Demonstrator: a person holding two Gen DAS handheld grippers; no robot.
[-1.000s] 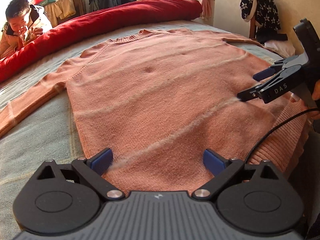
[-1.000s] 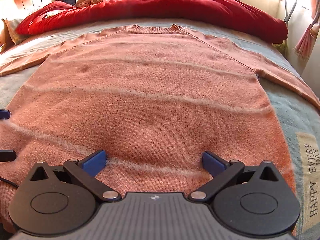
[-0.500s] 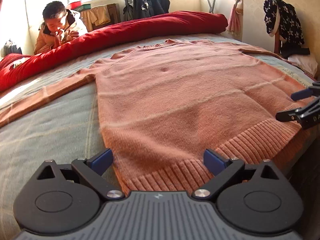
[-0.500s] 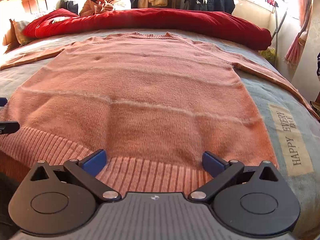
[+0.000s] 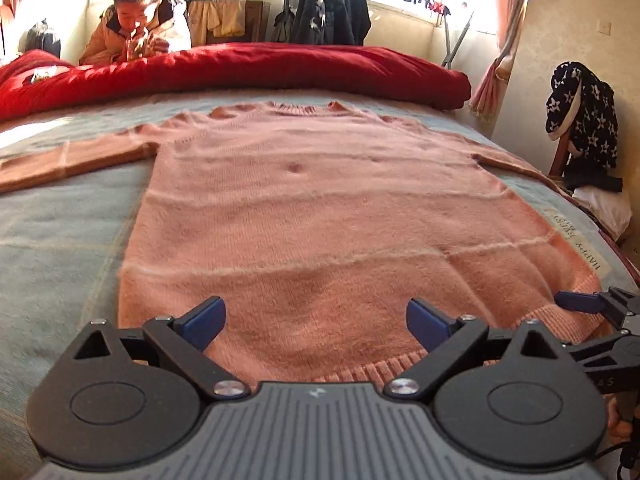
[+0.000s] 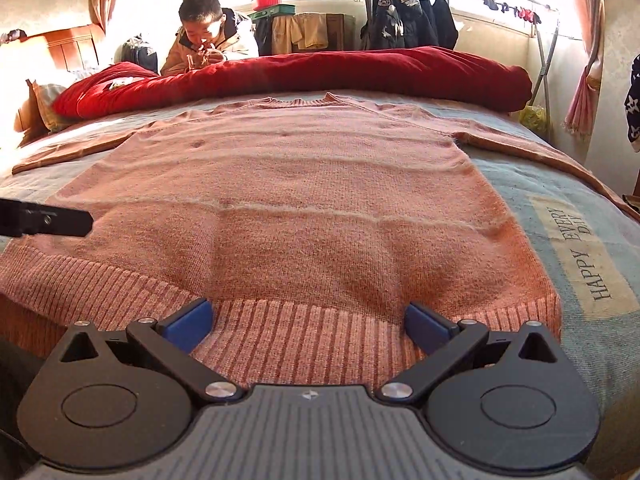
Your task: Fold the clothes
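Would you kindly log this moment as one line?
task: fold clothes | salmon-pink knitted sweater: flat on bed, unfolded | left claw: open, empty | right claw: open over ribbed hem

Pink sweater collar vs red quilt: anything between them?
Nothing on it: only a bare strip of blue-grey bedsheet separates the pink sweater collar from the red quilt; shows in both wrist views.

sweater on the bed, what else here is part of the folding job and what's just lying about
Part of the job:
pink sweater, spread flat
left claw, open
right claw, open
bed sheet under the sweater

Just lying about:
red quilt
star-print garment on a chair
dark jackets on the rack
person behind the bed
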